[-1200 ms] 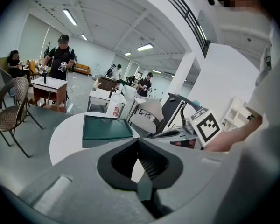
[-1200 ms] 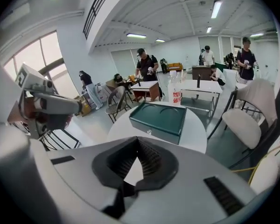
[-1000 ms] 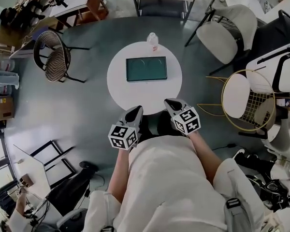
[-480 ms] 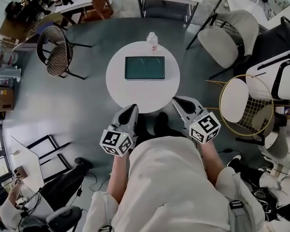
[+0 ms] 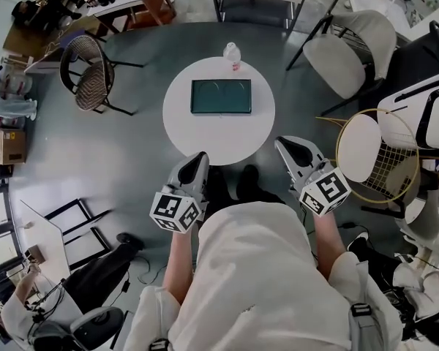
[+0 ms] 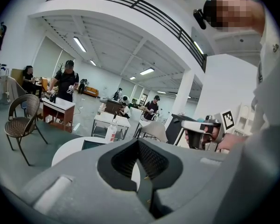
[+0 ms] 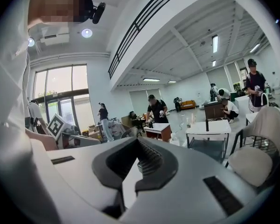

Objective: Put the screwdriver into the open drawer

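- A person stands at the 6 o'clock edge of a round white table point(image 5: 219, 134), a gripper in each hand, both held close to the body and short of the tabletop.
- The left gripper point(image 5: 197, 158) sits at about 7 o'clock of the table, its jaws pressed together with nothing between them.
- The right gripper point(image 5: 284, 143) sits at about 5 o'clock, and its tips also appear to meet on nothing.
- A dark green tray point(image 5: 220, 96), possibly the open drawer, lies mid-table at 12 o'clock from both grippers, its long axis running 9 to 3.
- A bottle point(image 5: 233, 53) stands at the table's 12 o'clock rim, just beyond the tray.
- No screwdriver can be made out in any view; the faint pale marks inside the tray are too small to read.
- The two hands look about equally placed for a forward reach.
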A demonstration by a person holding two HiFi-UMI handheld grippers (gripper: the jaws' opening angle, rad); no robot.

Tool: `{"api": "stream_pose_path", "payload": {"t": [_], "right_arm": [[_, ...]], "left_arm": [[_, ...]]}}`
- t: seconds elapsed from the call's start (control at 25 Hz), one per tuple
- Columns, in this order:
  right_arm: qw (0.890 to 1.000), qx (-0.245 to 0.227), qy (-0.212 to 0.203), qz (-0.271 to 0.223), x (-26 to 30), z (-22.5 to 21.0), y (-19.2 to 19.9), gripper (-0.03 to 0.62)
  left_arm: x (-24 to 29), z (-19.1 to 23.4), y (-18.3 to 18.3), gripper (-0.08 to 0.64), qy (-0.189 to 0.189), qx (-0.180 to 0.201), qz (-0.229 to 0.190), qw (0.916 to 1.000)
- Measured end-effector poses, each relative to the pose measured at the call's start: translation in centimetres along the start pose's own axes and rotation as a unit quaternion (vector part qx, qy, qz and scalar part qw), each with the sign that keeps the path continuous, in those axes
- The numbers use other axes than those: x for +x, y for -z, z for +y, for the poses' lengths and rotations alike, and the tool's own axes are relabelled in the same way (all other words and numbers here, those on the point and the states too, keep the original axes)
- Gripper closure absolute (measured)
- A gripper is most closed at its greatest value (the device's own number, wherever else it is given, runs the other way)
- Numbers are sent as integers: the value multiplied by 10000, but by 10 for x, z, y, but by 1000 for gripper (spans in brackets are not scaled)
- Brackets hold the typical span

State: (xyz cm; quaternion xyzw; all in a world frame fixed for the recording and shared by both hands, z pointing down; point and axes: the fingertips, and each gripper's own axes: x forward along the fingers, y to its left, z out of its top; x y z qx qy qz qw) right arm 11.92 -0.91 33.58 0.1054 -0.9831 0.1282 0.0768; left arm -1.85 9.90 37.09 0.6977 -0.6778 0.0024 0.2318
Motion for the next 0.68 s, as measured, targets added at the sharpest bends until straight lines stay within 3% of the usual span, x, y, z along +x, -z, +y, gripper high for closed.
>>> {"api": "stream_pose_path", "payload": {"t": [0.68], "right_arm": [[9998,13,173,80,1,-9,6,588]], "left_arm": [[12,-5,0,548,81,75,45,9999]]}}
